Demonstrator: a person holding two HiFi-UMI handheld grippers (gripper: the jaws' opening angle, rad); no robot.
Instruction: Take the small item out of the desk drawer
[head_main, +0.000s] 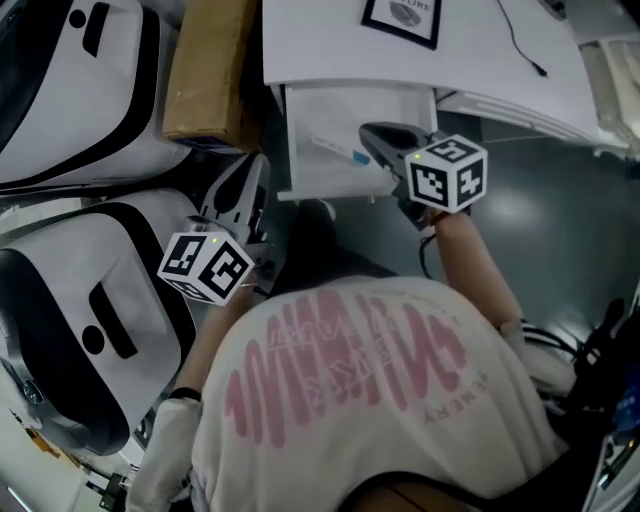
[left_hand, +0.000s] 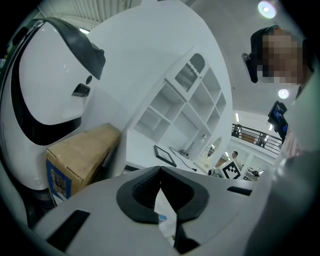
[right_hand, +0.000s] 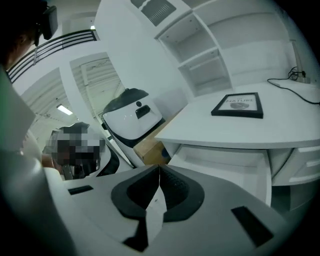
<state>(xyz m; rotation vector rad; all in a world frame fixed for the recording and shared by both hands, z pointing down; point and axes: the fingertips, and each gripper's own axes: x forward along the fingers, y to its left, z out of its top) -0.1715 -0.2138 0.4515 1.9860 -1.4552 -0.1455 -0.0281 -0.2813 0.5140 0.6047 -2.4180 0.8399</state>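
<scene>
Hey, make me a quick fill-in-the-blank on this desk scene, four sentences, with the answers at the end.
1. The white desk drawer stands ___.
2. The small white item with a blue end lies inside the ___.
3. In the head view, the brown cardboard box sits to the drawer's ___.
4. The right gripper has its jaws ___, with nothing held.
Missing words: open; drawer; left; shut.

The left gripper (head_main: 252, 170) and right gripper (head_main: 368, 138) are grey with black-and-white square patterns, the drawer (head_main: 305, 120) under the right gripper is white, the small item (head_main: 338, 150) beside its tips is white and blue, and the box (head_main: 210, 75) past the left gripper is brown.
</scene>
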